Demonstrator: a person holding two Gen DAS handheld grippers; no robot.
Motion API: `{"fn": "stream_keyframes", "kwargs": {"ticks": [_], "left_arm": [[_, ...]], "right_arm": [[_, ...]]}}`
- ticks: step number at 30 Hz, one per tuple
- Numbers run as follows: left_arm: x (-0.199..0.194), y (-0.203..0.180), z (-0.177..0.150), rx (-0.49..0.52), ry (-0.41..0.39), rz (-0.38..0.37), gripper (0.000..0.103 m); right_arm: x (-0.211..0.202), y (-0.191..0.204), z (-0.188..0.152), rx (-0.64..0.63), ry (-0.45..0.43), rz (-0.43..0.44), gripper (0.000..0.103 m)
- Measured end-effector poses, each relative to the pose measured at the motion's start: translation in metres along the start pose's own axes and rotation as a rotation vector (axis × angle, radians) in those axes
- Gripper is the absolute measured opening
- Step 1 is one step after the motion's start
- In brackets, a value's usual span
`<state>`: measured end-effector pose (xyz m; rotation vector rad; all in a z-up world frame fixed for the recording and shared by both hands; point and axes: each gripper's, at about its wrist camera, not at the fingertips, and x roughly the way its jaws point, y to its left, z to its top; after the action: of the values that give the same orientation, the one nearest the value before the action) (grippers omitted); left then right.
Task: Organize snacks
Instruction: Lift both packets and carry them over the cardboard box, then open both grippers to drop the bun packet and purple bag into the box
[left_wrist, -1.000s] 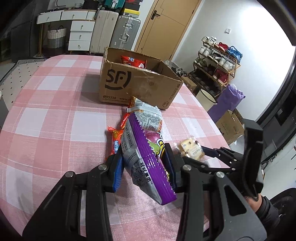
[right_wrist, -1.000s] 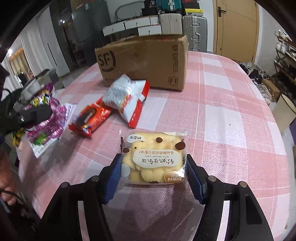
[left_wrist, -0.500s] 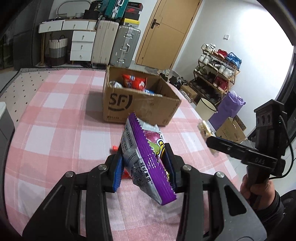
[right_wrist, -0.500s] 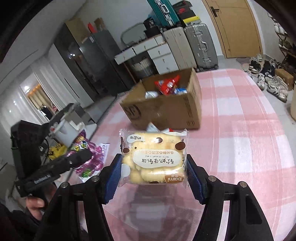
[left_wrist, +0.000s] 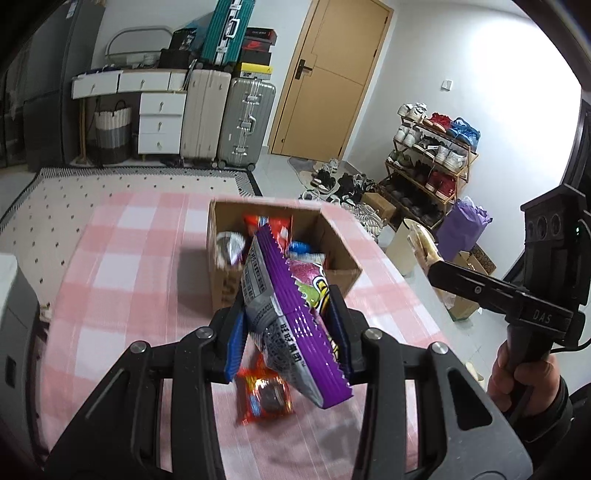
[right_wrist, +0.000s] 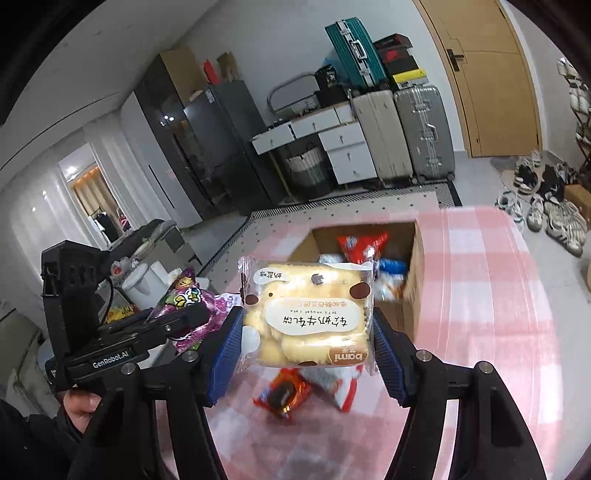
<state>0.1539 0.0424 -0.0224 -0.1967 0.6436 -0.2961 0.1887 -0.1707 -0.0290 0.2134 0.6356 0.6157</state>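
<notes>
- Where the left tool is raised above the table, its two blue-padded fingers are clamped on a purple snack bag, which stands tilted between them with its crimped edge toward the camera.
- The right tool is clamped on a clear-wrapped cake pack, held flat and clear of the table; its label reads upside down in the right wrist view.
- Below the held items, an orange-red biscuit packet lies on the pink checked cloth; beside it, in the right wrist view, lies a red-and-white bag, partly hidden by the cake pack.
- Further off, an open cardboard box stands on the table, holding a red bag, a blue-and-white packet and a silver packet.
- Both tools are short of the box, the left beside the right, each gripped by a bare hand.
- Beyond the table: suitcases, a white drawer unit, a wooden door and a shoe rack.
</notes>
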Motion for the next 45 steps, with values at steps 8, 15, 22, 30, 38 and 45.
{"fn": "stream_keyframes", "kwargs": {"ticks": [8, 15, 22, 30, 38, 45], "left_arm": [[0.014, 0.007, 0.063, 0.023, -0.036, 0.047, 0.037], [0.061, 0.018, 0.108, 0.02, 0.001, 0.062, 0.037], [0.119, 0.024, 0.126, 0.019, 0.056, 0.064, 0.037], [0.18, 0.032, 0.126, 0.027, 0.126, 0.077, 0.037], [0.224, 0.035, 0.121, 0.028, 0.19, 0.073, 0.038], [0.23, 0.031, 0.118, 0.043, 0.199, 0.082, 0.061]], "right_arm": [[0.012, -0.007, 0.058, -0.021, -0.035, -0.005, 0.067], [0.042, -0.015, 0.107, -0.065, -0.035, -0.016, 0.067], [0.096, -0.027, 0.131, -0.086, 0.017, -0.032, 0.067], [0.162, -0.053, 0.112, -0.082, 0.123, -0.063, 0.067], [0.184, -0.068, 0.096, -0.098, 0.152, -0.094, 0.073], [0.182, -0.064, 0.094, -0.142, 0.149, -0.116, 0.085]]}}
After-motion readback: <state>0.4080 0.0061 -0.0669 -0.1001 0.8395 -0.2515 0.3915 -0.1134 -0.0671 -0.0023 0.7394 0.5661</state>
